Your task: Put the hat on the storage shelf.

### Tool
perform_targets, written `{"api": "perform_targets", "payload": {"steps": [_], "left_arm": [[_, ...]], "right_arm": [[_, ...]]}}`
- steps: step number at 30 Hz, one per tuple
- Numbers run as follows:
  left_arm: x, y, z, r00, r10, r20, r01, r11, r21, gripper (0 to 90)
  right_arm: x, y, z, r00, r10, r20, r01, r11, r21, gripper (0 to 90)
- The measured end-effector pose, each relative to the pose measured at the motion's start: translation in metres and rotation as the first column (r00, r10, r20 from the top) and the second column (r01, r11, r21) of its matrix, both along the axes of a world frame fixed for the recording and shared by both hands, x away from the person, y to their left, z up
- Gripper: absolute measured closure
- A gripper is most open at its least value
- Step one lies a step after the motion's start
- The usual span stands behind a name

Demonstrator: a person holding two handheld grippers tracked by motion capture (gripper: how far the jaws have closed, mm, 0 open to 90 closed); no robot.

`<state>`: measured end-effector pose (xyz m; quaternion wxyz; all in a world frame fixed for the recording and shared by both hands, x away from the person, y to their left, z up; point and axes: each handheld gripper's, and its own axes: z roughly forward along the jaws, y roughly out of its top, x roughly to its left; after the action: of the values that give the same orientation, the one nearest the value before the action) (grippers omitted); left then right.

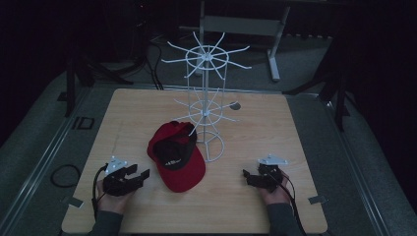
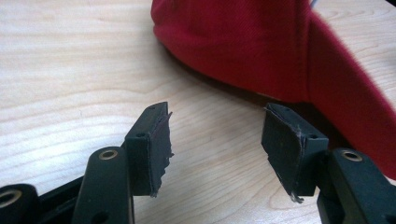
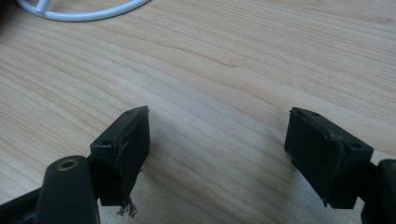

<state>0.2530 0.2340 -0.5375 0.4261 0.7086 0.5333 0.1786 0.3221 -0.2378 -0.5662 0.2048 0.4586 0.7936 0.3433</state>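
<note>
Both my grippers wait with jaws apart, the cap between them on the tabletop.
The red cap [image 1: 176, 157] lies near the wire rack [image 1: 206, 105]; my left gripper [image 1: 132, 176] may pinch only soft cloth and drag it, and the right gripper [image 1: 251, 178] is well apart, holding nothing.

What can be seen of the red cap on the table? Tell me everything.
The red fabric baseball cap lies upside down on the light wooden table, its black lining facing up with a small pale label inside. The brim points toward the person; the crown's far edge sits by the ring base of the white wire rack. In the left gripper view its red cloth lies just beyond the open left tool, which does not touch it.
</note>
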Motion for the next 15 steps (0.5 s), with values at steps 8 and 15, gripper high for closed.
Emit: {"api": "perform_targets", "payload": {"steps": [8,15], "left_arm": [[-0.003,0.002,0.014,0.9994,-0.025,0.023,0.026,0.9991,-0.032,42.3],[-0.007,-0.001,0.025,0.9983,-0.041,0.041,0.043,0.998,-0.046,42.1]], "right_arm": [[0.0,0.0,0.0,1.0,0.0,0.0,0.0,1.0,0.0,22.2],[0.0,0.0,0.0,1.0,0.0,0.0,0.0,1.0,0.0,22.2]]}}
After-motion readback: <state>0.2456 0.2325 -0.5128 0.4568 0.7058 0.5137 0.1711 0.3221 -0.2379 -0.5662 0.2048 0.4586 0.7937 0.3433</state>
